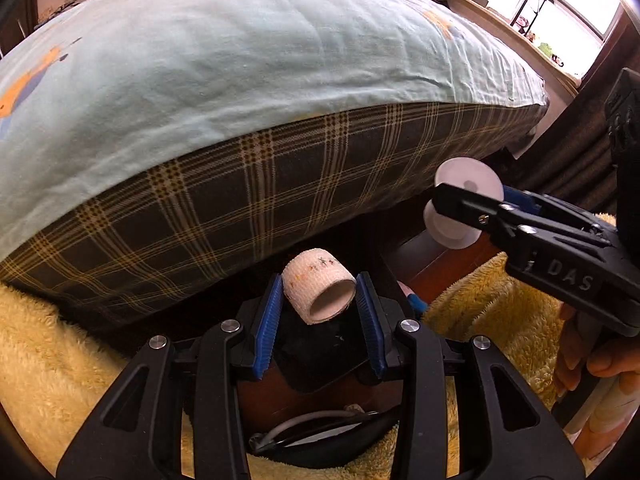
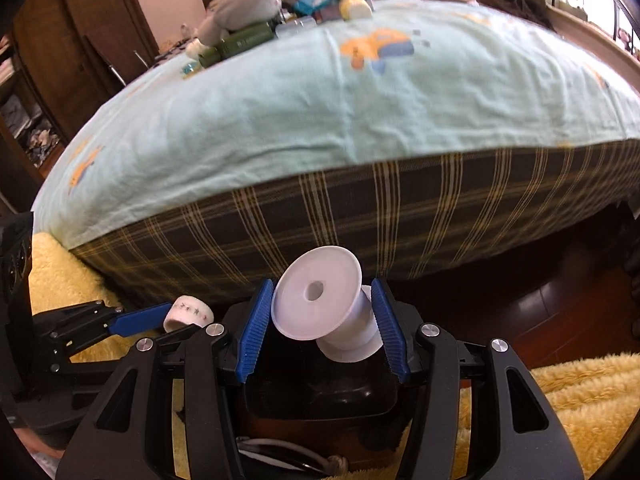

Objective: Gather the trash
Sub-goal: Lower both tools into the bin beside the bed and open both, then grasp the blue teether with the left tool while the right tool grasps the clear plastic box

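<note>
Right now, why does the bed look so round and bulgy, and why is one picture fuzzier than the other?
Both wrist views use fisheye lenses, so the straight bed bows into a dome with dark corners. The right wrist view is smeared: the plaid bed side streaks, while the white spool stays crisp. The left wrist view is sharper, and its window glares white.

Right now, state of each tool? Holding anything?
Left tool: closed on a small tape roll.
Right tool: closed on an empty white spool.
</note>
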